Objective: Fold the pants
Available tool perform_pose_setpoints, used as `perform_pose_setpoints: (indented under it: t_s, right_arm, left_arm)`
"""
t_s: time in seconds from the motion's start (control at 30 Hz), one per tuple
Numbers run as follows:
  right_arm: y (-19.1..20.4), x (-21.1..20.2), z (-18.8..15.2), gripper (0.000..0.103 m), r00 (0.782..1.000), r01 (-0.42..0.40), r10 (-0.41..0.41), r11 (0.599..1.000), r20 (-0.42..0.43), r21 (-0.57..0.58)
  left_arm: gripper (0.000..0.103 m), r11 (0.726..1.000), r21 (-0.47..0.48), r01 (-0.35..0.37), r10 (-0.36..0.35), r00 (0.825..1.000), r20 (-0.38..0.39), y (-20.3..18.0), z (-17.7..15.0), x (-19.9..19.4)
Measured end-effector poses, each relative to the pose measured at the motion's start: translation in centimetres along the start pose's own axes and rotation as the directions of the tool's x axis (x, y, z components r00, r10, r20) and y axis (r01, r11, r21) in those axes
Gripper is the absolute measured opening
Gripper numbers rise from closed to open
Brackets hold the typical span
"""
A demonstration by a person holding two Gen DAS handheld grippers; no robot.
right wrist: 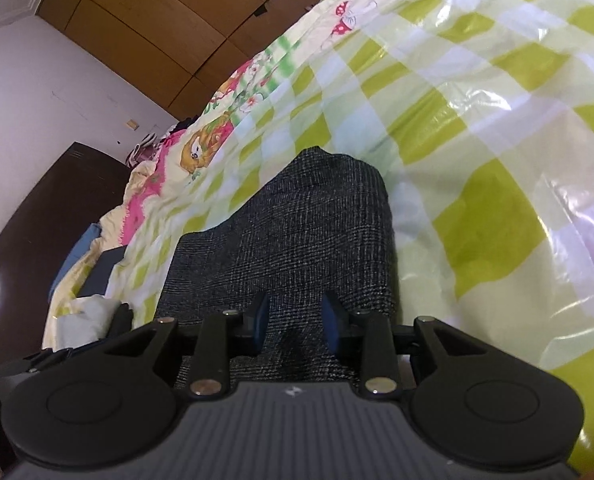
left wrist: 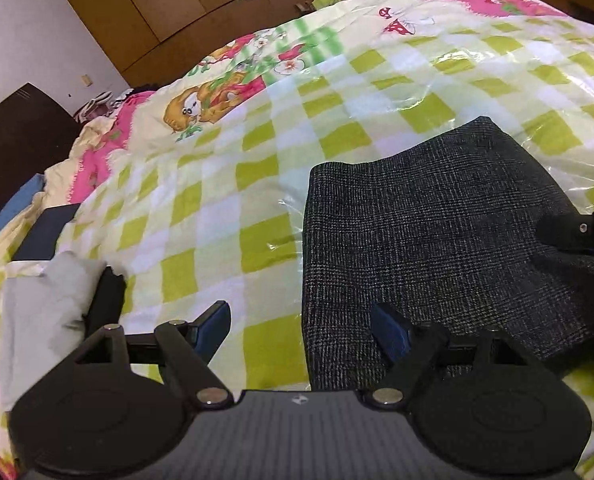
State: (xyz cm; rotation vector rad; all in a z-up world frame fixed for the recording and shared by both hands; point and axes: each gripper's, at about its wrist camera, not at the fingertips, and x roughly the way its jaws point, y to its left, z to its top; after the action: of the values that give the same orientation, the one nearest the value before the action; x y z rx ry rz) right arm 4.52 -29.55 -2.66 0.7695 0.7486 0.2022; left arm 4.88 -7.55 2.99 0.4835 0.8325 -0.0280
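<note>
The dark grey checked pants [left wrist: 429, 232] lie folded into a compact rectangle on the green-checked bed cover. My left gripper [left wrist: 303, 326] is open over the fold's near left edge, its right finger above the cloth and its left finger above the cover. In the right wrist view the pants [right wrist: 297, 232] fill the middle. My right gripper [right wrist: 295, 326] is open, its fingers just above the near part of the fold, holding nothing. The right gripper's tip also shows in the left wrist view [left wrist: 577, 232] at the pants' right edge.
The bed cover [left wrist: 225, 208] is under clear plastic film and has cartoon prints and a pink border at the far side. A light grey garment [left wrist: 41, 312] lies at the near left. A dark cabinet [left wrist: 13, 148] and wooden wardrobes [left wrist: 185, 4] stand beyond.
</note>
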Motion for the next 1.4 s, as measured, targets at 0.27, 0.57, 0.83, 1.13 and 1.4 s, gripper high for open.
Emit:
perform_pose_setpoints:
  t_s: [0.27,0.57,0.83,1.13,1.4]
  right_arm:
    - [-0.1,-0.3,-0.2,0.03,1.0,-0.011,0.011,1.0,-0.001,0.009]
    - [0.4,-1.7,-0.3,0.036,0.997,-0.013,0.017,0.999,0.08,-0.043]
    - [1.7,-1.2,-0.1,0.039,0.989,0.088,-0.076,0.992,0.126,-0.091]
    - [1.2,0.3,3.2,0.04,0.981,0.161,-0.149,0.982,0.123,-0.094]
    - [-0.2,4.1,6.0,0.054,0.992,0.126,-0.126,0.989,0.013,-0.079]
  left_arm:
    - [0.092,0.999,-0.042,-0.027,0.028,0.999,0.023,0.2,1.2,-1.9]
    - [0.092,0.994,-0.082,0.074,-0.068,0.995,0.073,-0.1,2.0,-0.7]
    - [0.092,0.987,-0.086,0.137,-0.13,0.988,0.082,0.9,1.6,3.1]
    - [0.094,0.94,-0.128,0.317,-0.298,0.942,0.153,2.3,1.0,5.8]
    - [0.096,0.895,-0.23,0.382,-0.349,0.921,0.171,4.0,0.7,6.8]
